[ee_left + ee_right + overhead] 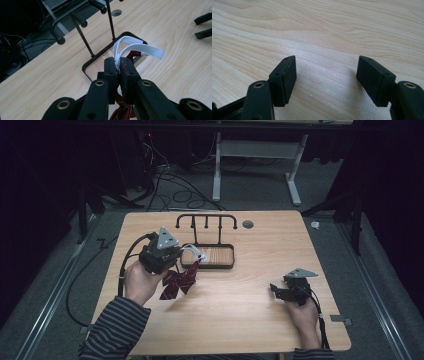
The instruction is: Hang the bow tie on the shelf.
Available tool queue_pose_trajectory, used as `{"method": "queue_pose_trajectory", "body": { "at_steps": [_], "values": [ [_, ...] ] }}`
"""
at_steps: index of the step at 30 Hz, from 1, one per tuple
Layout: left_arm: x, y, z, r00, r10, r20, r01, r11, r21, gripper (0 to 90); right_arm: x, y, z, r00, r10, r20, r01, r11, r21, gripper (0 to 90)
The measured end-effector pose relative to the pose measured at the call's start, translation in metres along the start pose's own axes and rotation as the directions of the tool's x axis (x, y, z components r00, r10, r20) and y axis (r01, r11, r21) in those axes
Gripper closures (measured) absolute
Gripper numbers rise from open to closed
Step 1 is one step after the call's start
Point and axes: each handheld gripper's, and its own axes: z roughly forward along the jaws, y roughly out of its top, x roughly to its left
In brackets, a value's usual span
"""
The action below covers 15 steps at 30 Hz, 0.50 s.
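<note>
The left gripper (117,66) pinches the white strap (130,46) of a dark red bow tie (177,282), which hangs over the table (260,310) just near of the black hook rack (206,222). To hang it well, lift until the loop clears a hook, keep the strap open, then lower. At the near right, the right gripper (325,80) rests spread, holding nothing.

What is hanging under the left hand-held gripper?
Under the left hand-held gripper, a dark red bow hangs above the table. Its white strap is pinched between the jaws. The gripper covers the place where strap and bow join.
</note>
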Motion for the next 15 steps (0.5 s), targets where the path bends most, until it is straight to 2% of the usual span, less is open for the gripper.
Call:
{"method": "queue_pose_trajectory", "body": {
  "at_steps": [6,15],
  "values": [
    [0.004,0.015,0.004,0.9996,0.026,-0.006,-0.026,0.9996,-0.006,84.5,0.0,0.0,0.0,1.0,0.0,0.0,0.0,1.0,0.0,33.8],
    [0.01,0.034,0.012,0.9991,0.039,-0.014,-0.04,0.999,-0.02,84.5,0.0,0.0,0.0,1.0,-0.002,-0.001,0.002,1.0,0.0,33.7]
  ]
}}
